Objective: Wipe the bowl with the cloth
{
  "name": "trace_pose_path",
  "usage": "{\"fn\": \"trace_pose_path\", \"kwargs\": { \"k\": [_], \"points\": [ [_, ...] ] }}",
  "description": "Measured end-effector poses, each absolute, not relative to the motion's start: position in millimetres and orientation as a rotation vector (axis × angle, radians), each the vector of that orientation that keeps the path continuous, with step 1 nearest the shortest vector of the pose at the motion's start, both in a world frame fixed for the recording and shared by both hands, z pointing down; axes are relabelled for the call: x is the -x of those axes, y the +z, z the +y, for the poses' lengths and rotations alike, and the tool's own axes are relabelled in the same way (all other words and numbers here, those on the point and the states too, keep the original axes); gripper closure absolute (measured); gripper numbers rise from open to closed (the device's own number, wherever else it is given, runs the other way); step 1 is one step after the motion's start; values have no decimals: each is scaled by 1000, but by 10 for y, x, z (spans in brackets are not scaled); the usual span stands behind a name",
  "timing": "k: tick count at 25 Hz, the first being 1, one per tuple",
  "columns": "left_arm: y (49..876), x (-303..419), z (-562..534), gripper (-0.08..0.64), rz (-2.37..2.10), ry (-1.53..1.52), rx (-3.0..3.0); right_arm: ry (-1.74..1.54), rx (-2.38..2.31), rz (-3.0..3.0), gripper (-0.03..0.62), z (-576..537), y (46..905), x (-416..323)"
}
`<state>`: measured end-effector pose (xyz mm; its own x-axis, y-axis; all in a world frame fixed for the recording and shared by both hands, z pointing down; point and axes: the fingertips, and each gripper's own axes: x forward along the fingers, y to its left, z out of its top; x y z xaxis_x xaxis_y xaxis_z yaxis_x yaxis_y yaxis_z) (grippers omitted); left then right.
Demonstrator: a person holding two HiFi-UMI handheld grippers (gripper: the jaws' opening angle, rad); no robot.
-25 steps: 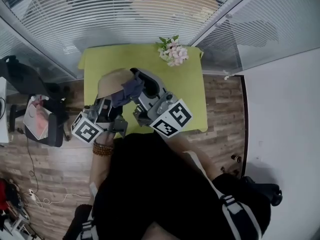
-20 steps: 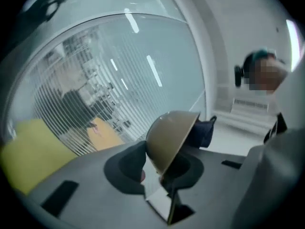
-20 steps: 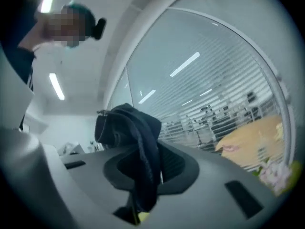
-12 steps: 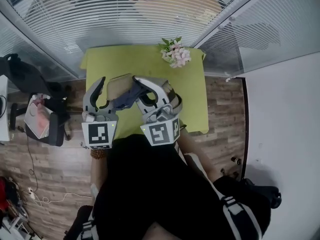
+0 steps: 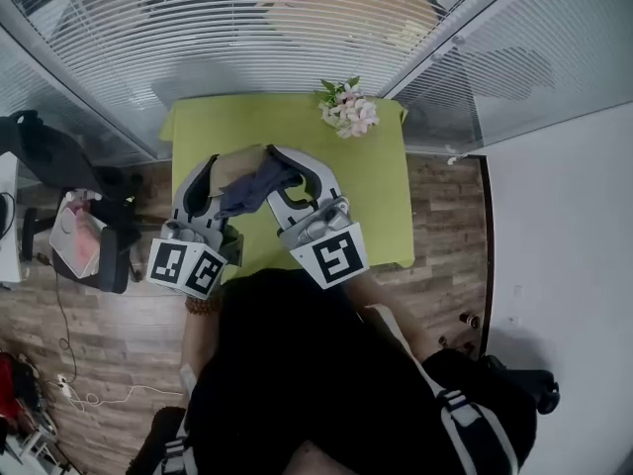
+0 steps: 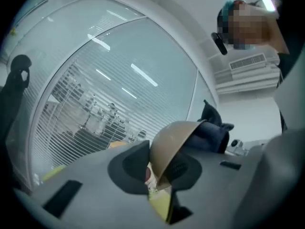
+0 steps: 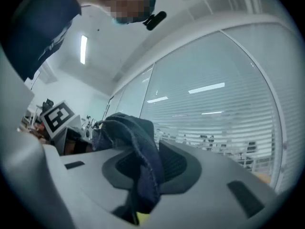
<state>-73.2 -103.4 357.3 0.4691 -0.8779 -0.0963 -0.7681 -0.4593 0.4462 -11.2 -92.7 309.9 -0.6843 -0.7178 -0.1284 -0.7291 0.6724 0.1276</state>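
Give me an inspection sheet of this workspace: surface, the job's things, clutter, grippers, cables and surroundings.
Surface: green table, bare apart from what is listed here.
Job's things: tan bowl tipped on its side; dark blue cloth bunched against the bowl's open side.
Clutter: bunch of flowers at the table's far right corner.
Grippers: left gripper jaws closing, with the bowl's rim between them; right gripper pinching the cloth, jaws opening slightly.
Cables: white cable trailing over the wood floor at the left.
Surroundings: glass walls with blinds behind the table.
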Motion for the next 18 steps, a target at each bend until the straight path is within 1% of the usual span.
{"fn": "trace_pose_path", "kwargs": {
  "k": [5,11,16,18],
  "points": [
    [3510,846,-1040,502,-1367,-648,-2274,66,1152,2763,508,-961,3136,113],
    [3532,908,-1031,502,-1419,-681,-2235,-265,1140,2634,500,-1014,3300,60],
    [3601,946,-1062,500,-1380,-737,-2150,-376,1188,2590,495,-1073,3399,64],
    [3626,967,-1064,500,-1356,-791,-2094,-496,1153,2552,497,-1104,3466,67]
  ]
}}
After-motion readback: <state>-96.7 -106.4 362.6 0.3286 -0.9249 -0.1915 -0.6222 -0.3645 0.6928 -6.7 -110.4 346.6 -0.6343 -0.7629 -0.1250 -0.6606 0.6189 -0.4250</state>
